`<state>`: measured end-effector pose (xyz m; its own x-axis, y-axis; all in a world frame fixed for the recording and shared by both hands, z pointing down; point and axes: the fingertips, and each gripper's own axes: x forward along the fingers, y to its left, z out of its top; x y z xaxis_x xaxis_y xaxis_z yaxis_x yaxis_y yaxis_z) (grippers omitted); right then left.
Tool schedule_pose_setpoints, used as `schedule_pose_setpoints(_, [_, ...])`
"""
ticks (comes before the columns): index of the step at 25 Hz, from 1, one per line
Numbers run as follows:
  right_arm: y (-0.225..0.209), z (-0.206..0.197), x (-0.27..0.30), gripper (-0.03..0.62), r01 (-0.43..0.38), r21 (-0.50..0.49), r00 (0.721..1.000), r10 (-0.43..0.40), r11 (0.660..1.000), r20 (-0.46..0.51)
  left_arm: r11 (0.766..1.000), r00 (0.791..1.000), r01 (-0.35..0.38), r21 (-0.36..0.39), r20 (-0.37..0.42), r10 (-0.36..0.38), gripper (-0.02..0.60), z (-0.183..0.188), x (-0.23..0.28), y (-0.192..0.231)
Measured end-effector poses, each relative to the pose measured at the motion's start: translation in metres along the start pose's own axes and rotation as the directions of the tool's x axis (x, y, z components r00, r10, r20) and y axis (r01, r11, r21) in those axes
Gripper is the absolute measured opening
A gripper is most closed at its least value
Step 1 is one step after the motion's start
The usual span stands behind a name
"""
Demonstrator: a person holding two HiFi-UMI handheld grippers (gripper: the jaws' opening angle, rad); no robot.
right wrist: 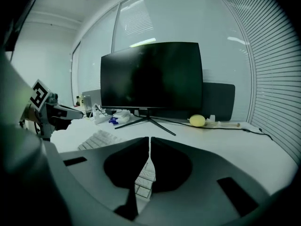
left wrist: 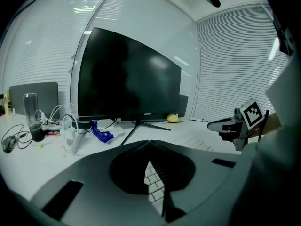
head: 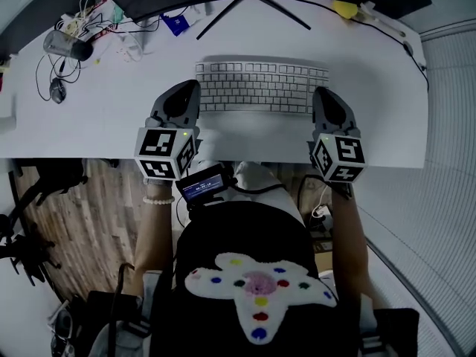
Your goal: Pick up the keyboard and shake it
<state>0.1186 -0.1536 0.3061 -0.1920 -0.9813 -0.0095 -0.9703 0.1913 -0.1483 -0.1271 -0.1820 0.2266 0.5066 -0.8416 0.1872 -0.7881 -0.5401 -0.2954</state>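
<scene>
A white keyboard lies flat on the white desk, in front of the monitor stand. My left gripper sits at the keyboard's left end, my right gripper at its right end. In the left gripper view the left gripper has its jaws closed tip to tip, with keys showing through the gap below them. The right gripper looks the same in its own view, keys under its jaws. Nothing shows between either pair of tips. Whether the tips touch the keyboard is hidden.
A dark monitor on a splayed stand stands behind the keyboard. At the back left are a tangle of cables, a clear jar, a mouse and a blue object. A yellow object lies back right. The desk's front edge is by my body.
</scene>
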Motion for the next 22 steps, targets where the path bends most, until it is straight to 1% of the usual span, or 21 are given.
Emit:
schedule_pose_setpoints(4, [0.013, 0.025, -0.012, 0.038, -0.016, -0.011, 0.998, 0.016, 1.000, 0.065, 0.999, 0.999, 0.024, 0.038, 0.048, -0.026, 0.017, 0.021, -0.012, -0.012])
schedule_pose_setpoints(8, [0.023, 0.050, -0.026, 0.038, -0.023, -0.019, 0.992, 0.025, 1.000, 0.120, 0.994, 0.997, 0.039, 0.099, 0.066, -0.046, 0.017, 0.036, -0.031, -0.022])
schedule_pose_setpoints(12, [0.031, 0.071, -0.040, 0.038, -0.028, -0.022, 0.985, 0.032, 0.999, 0.168, 0.993, 0.993, 0.042, 0.111, 0.106, -0.054, 0.017, 0.054, -0.045, -0.030])
schedule_pose_setpoints(17, [0.041, 0.086, -0.053, 0.038, -0.043, -0.031, 0.978, 0.048, 0.999, 0.204, 0.988, 0.986, 0.054, 0.143, 0.146, -0.076, 0.017, 0.072, -0.055, -0.041])
schedule_pose_setpoints(22, [0.052, 0.096, -0.063, 0.038, -0.063, -0.090, 0.967, 0.083, 0.994, 0.241, 0.986, 0.981, 0.061, 0.156, 0.174, -0.088, 0.017, 0.082, -0.062, -0.049])
